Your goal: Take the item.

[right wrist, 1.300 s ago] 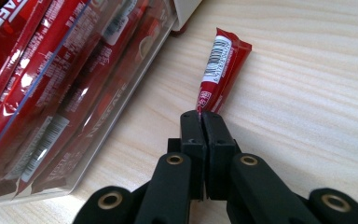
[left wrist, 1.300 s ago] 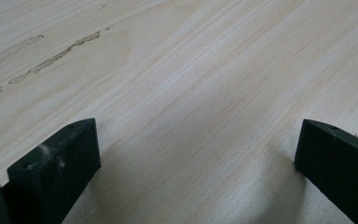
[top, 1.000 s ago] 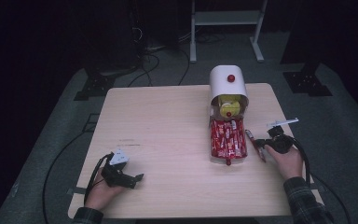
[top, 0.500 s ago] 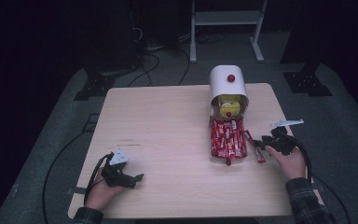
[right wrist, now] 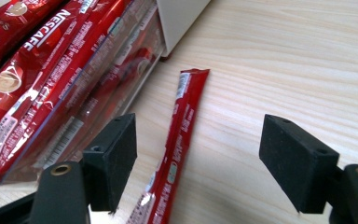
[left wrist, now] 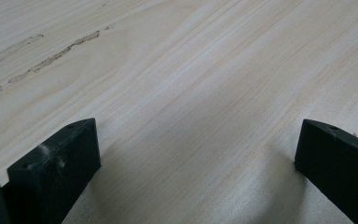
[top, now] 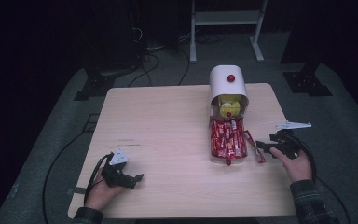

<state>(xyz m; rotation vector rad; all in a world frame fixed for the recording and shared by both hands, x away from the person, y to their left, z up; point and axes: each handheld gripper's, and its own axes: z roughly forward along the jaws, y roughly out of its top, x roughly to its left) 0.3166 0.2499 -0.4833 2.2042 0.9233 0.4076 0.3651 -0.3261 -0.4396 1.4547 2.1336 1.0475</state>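
The right gripper [right wrist: 198, 154] has its jaws spread wide and grips nothing; they straddle a single red coffee stick [right wrist: 177, 140] lying flat on the wooden table [top: 168, 121], though whether a jaw touches it is hard to judge. Just left of the stick stands a clear tray [right wrist: 121, 88] of matching sachets. Far to the near left, the left gripper [left wrist: 198, 158] rests released over bare wood.
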